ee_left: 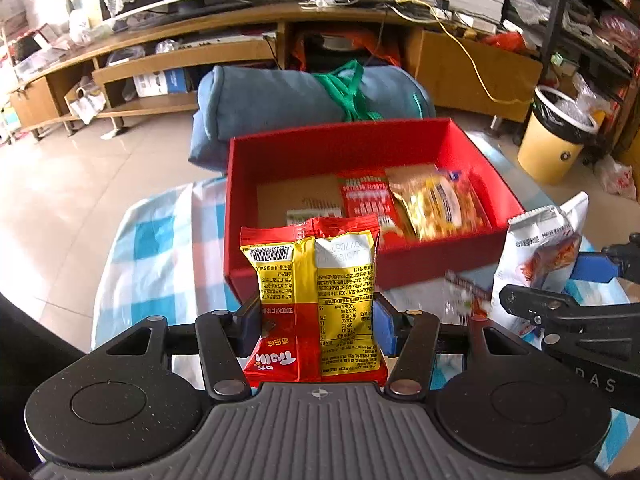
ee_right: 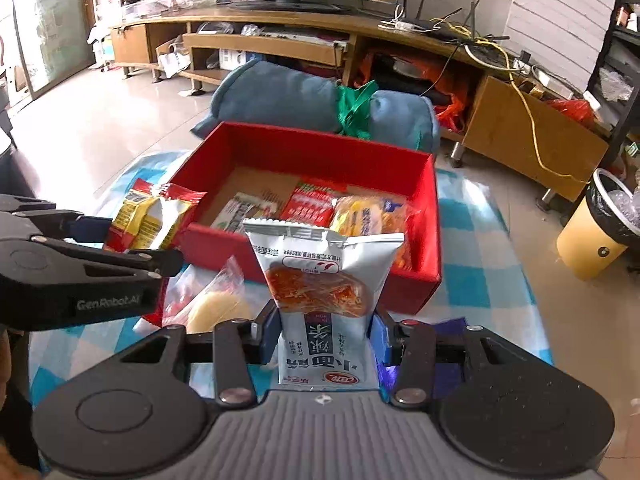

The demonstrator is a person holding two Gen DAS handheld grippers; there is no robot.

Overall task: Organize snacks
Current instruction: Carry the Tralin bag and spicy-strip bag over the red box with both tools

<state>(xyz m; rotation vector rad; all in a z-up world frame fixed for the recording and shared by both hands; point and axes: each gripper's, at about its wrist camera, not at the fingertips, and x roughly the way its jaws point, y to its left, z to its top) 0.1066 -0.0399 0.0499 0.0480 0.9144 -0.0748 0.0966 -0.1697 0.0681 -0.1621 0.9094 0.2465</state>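
Note:
My left gripper (ee_left: 318, 326) is shut on a red and yellow snack packet (ee_left: 316, 300), held upright just in front of the red box (ee_left: 432, 264). My right gripper (ee_right: 324, 334) is shut on a white snack packet (ee_right: 324, 280), held before the box's near wall (ee_right: 224, 248). The box holds a red packet (ee_left: 368, 200), a golden packet (ee_left: 436, 200) and a flat pale packet (ee_right: 240, 210). The right gripper and white packet show at the right of the left wrist view (ee_left: 540, 248). The left gripper and its packet show at the left of the right wrist view (ee_right: 148, 216).
A clear bag with a yellow snack (ee_right: 212, 300) and another loose packet (ee_left: 468, 292) lie on the blue checked cloth (ee_right: 480, 280). A rolled blue cushion (ee_left: 280, 100) lies behind the box. A yellow bin (ee_left: 556, 140) stands at right. A wooden TV cabinet (ee_right: 280, 40) runs along the back.

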